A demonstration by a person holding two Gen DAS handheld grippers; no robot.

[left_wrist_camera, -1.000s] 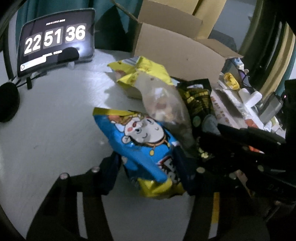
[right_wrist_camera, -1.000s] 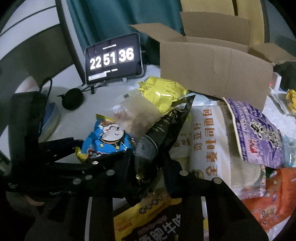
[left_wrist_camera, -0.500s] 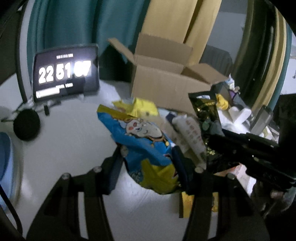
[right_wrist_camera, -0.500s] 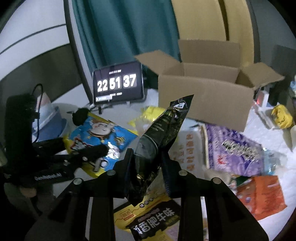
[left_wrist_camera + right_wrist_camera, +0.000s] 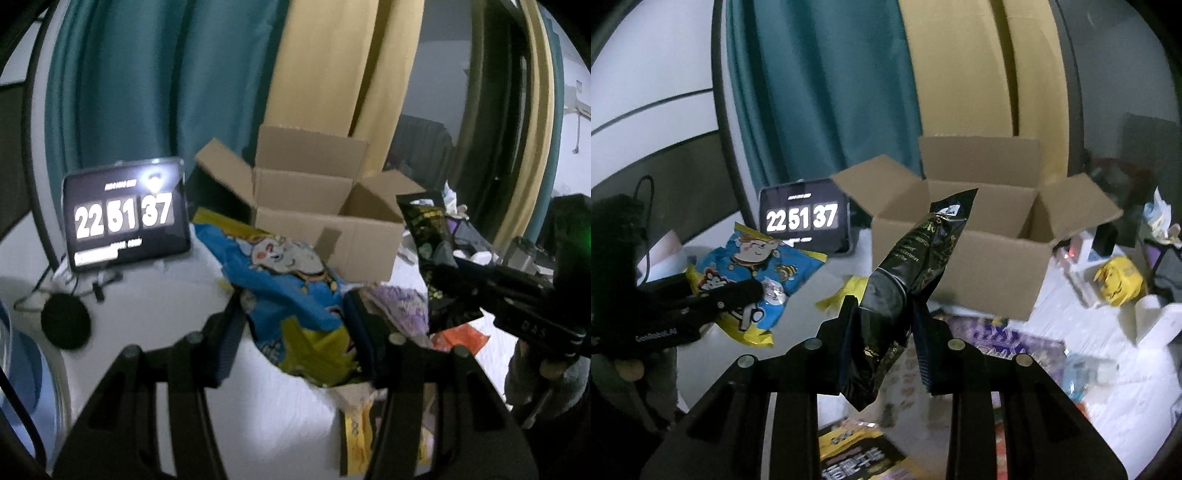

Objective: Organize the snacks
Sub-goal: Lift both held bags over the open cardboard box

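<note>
Both bags now higher — blue bag (image 5: pixel 291 295) clamped in left gripper (image 5: pixel 295 317), black pouch (image 5: pixel 905 288) in right gripper (image 5: pixel 886 321).

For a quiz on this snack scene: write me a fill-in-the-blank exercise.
1. The left tool grips a ____ snack bag with a cartoon face.
2. The right tool grips a ____ pouch.
3. The cardboard box stands with its flaps ____.
4. The clock stands beside the box, in front of the ____ curtain.

Missing words: blue; black; open; teal
</note>
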